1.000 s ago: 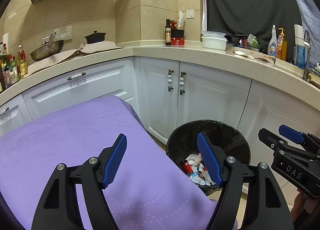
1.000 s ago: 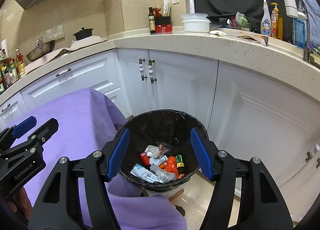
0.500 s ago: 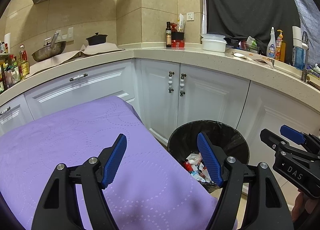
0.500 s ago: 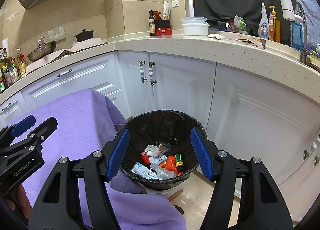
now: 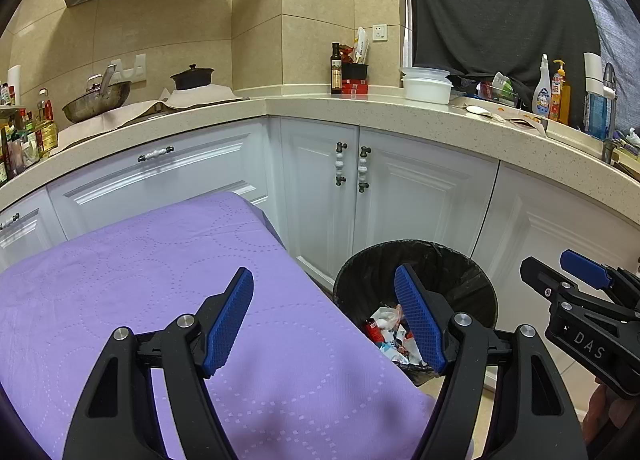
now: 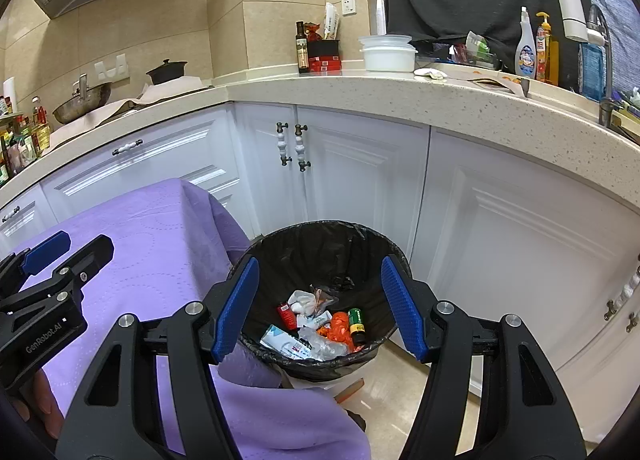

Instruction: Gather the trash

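Both tongs open, empty: left gripper (image 5: 322, 320), right gripper (image 6: 318, 308) | bin (image 6: 320, 230) trash (image 6: 320, 324) light, crinkly | liner thin, slippery; pinch at rim

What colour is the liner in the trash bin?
Black; the liner shows best in the right wrist view, folded over the bin's rim.

My claws: matt black plastic arms w/ blue knurled rubbery pads (image 6: 400, 308) and shiny metal pivot bolts. Tablecloth (image 5: 140, 280) is soft purple cloth, stitched dot pattern, matt. Bin liner (image 6: 320, 252) is thin crinkly black plastic, bit glossy. Countertop (image 6: 440, 100) looks like speckled polished stone, cabinet doors (image 6: 360, 180) smooth white semi-gloss, wall tiles (image 5: 320, 0) glossy beige.
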A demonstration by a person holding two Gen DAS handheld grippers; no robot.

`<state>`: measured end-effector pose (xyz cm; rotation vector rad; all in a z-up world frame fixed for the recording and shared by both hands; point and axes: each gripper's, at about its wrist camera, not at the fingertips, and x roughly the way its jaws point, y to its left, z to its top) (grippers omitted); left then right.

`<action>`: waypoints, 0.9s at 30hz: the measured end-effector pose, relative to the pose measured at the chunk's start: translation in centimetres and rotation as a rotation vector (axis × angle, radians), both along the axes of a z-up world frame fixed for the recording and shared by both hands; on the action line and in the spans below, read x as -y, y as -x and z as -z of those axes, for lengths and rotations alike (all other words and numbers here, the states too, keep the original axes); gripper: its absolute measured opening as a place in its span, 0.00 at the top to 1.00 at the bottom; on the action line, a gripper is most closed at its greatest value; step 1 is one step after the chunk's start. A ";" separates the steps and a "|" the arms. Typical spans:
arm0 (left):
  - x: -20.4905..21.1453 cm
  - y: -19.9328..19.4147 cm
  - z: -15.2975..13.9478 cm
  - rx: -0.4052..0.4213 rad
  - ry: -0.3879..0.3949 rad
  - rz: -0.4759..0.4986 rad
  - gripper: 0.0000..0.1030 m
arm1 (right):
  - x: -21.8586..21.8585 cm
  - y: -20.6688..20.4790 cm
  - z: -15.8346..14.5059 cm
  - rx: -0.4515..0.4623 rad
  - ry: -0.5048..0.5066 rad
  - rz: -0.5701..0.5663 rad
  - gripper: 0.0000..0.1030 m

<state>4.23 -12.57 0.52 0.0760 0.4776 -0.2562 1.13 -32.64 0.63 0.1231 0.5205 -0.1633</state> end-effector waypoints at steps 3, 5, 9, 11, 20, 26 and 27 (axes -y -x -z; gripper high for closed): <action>0.0 0.0 0.0 -0.001 0.001 0.001 0.31 | 0.1 0.1 0.0 -0.001 0.000 0.000 0.40; 0.0 0.0 0.0 -0.001 0.001 0.001 0.31 | 0.1 0.0 0.0 0.000 0.000 0.001 0.40; 0.0 0.0 0.0 -0.001 0.000 0.000 0.31 | 0.1 0.1 -0.1 0.000 0.002 0.000 0.40; 0.0 0.0 0.0 -0.002 0.002 -0.001 0.30 | 0.0 0.1 0.0 0.000 0.000 0.001 0.40; 0.1 0.0 0.0 -0.001 0.001 0.000 0.30 | 0.1 0.1 0.0 -0.001 0.001 0.003 0.40; 0.2 0.0 -0.2 0.000 0.005 -0.003 0.28 | 0.4 0.1 -0.1 -0.003 0.001 0.002 0.40; 0.1 0.0 -0.2 0.000 0.004 -0.003 0.28 | 0.3 0.1 -0.1 -0.003 0.001 0.002 0.40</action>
